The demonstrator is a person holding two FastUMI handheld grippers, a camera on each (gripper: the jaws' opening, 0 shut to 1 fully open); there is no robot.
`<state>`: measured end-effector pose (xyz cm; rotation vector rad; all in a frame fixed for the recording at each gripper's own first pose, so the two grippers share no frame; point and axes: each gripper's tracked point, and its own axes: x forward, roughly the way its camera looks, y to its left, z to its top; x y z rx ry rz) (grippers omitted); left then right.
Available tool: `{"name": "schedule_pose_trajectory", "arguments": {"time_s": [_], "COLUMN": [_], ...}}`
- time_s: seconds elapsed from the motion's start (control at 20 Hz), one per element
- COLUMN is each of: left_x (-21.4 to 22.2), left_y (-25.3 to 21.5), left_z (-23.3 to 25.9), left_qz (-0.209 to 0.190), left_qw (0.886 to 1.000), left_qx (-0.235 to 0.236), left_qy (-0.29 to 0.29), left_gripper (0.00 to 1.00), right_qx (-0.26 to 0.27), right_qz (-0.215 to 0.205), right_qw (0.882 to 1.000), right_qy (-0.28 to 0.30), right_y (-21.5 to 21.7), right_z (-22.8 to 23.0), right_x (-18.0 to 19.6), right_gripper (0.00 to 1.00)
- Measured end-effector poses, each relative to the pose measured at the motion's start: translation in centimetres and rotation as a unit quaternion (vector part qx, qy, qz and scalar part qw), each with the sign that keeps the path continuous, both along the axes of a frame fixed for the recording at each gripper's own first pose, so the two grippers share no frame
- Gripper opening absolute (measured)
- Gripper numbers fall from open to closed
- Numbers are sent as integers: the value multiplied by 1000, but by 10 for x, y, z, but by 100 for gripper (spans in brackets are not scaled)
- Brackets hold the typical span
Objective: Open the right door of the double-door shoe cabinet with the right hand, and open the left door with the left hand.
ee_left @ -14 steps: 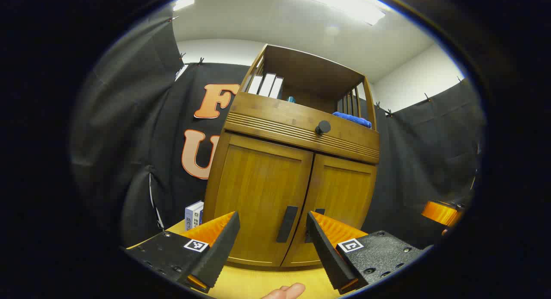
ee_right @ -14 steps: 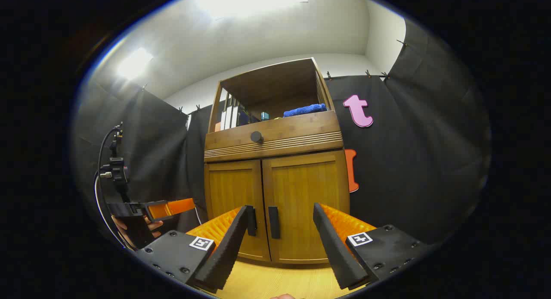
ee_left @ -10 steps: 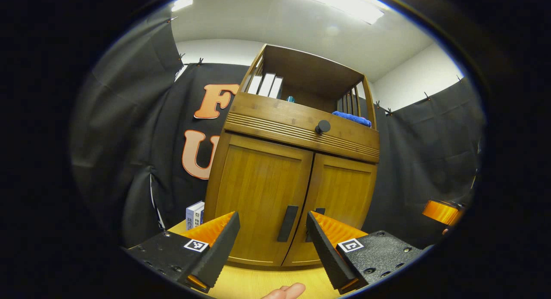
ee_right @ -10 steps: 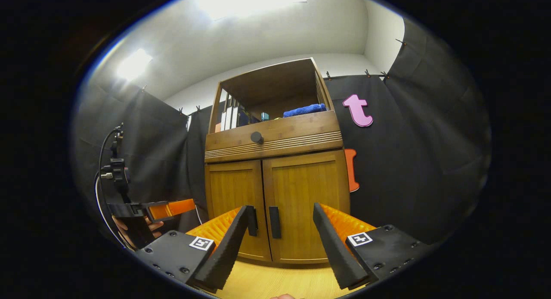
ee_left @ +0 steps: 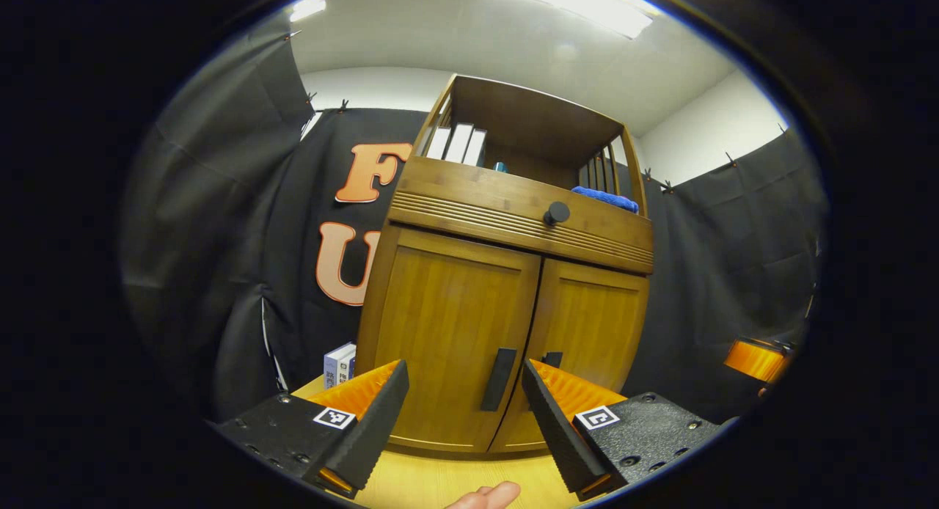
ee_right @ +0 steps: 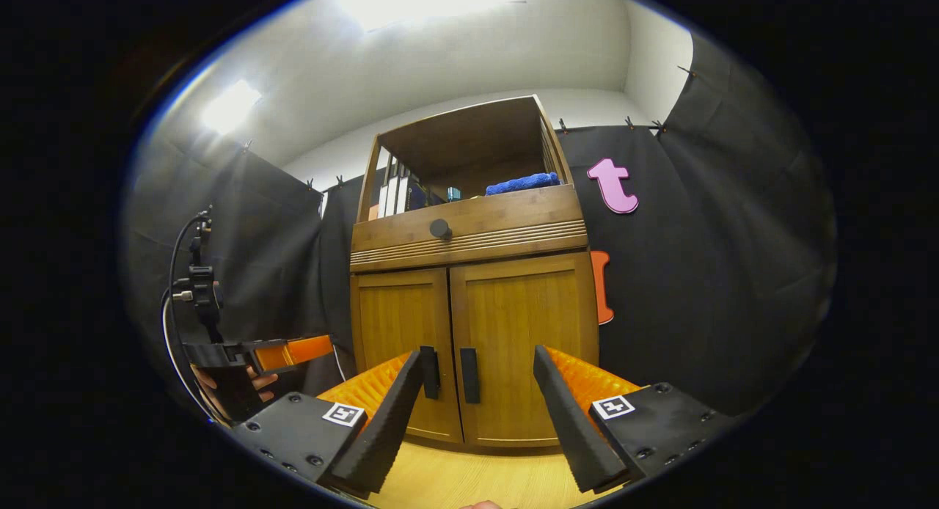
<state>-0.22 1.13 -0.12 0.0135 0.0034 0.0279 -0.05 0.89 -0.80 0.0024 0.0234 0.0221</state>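
In the left gripper view, the shoe cabinet is seen from low down, standing on a light wooden table against the black booth wall. It is made of warm honey-brown wood with visible grain. The left door and the right door are both closed, meeting at a narrow central seam. A dark vertical bar handle is fixed near the inner edge of the left door, and the right door's handle is partly hidden behind a finger. Above the doors a ribbed drawer front with a round dark knob is seen, and above that an open shelf holding upright books and a folded blue cloth. The left gripper is held with its jaws spread wide, nothing between them, short of the doors. A small box stands beside the cabinet's left side.

In the right gripper view, the cabinet is faced more squarely, both doors shut and the two handles side by side at the seam. The right gripper is likewise spread apart and empty, apparently not touching the cabinet, though depth is hard to judge. Far left, the other gripper is seen held in a hand.
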Motion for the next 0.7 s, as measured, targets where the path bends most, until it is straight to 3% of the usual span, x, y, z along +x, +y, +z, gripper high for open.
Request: {"name": "schedule_pose_trajectory", "arguments": {"time_s": [0.2,0.25,0.3,0.35,0.4,0.55,0.7], "left_x": [-1,-2,-3,-3,-3,-4,-4], "left_y": [-3,-5,-9,-10,-8,-7,-7], "left_z": [3,2,2,4,5,7,10], "left_qz": [-2,-4,-8,-9,-4,1,0], "left_qw": [1000,1000,1000,1000,1000,1000,1000], "left_qx": [2,-1,-2,3,7,6,13], "left_qy": [-4,-3,-3,-4,-7,-10,-13], "left_gripper": [94,90,94,90,94,90,94], "right_qx": [-4,-4,-5,-7,-8,-8,0], "right_qz": [-2,-2,-1,-1,-4,-4,30], "right_qw": [1000,1000,1000,1000,1000,1000,999], "right_qy": [-12,-12,-12,-13,-16,-13,-13], "right_y": [-1,-1,-1,-2,-5,-6,6], "right_z": [5,6,6,7,8,5,3], "right_x": [-6,-7,-9,-10,-10,-10,-6], "right_gripper": [97,97,89,97,97,100,97]}}
